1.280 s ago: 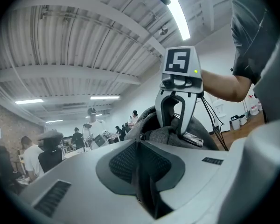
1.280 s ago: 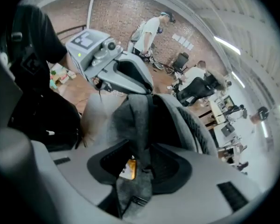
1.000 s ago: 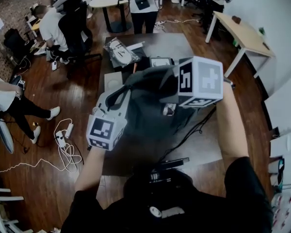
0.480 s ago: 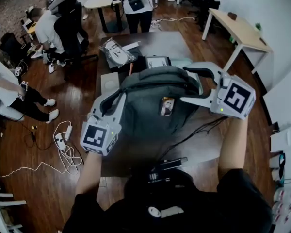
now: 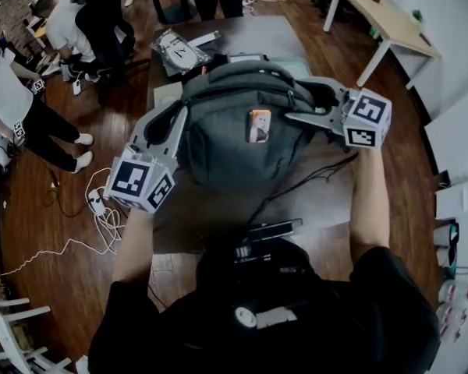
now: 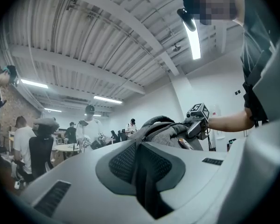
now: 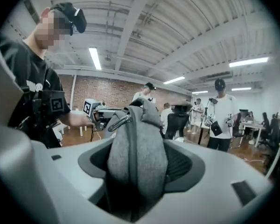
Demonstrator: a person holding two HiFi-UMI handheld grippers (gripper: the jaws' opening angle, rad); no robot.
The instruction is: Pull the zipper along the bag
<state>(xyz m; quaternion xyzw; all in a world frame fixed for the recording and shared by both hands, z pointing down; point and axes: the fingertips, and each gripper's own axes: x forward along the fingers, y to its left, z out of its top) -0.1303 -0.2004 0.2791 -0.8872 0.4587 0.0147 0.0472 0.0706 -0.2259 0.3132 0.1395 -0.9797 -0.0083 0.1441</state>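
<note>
Straddling the bag (image 5: 234, 142), right gripper's (image 7: 137, 167) jaws have just opened; left gripper's (image 6: 142, 171) clamp it, unseen overhead.

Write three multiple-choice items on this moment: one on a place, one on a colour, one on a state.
1. Where does the backpack rest?
A. on the floor
B. on the dark table
C. on a chair

2. What colour is the backpack's body?
A. grey
B. red
C. yellow

3. How does the left hand-held gripper stand?
A. wide open and empty
B. out of every view
C. shut on a dark strap of the backpack

Answers:
1. B: the head view shows the backpack lying on the tabletop, with the wooden floor only around the table.
2. A: its fabric looks grey in the head view and in both gripper views.
3. C: the left gripper view shows the jaws drawn together with the dark strap pinched between them.
</note>
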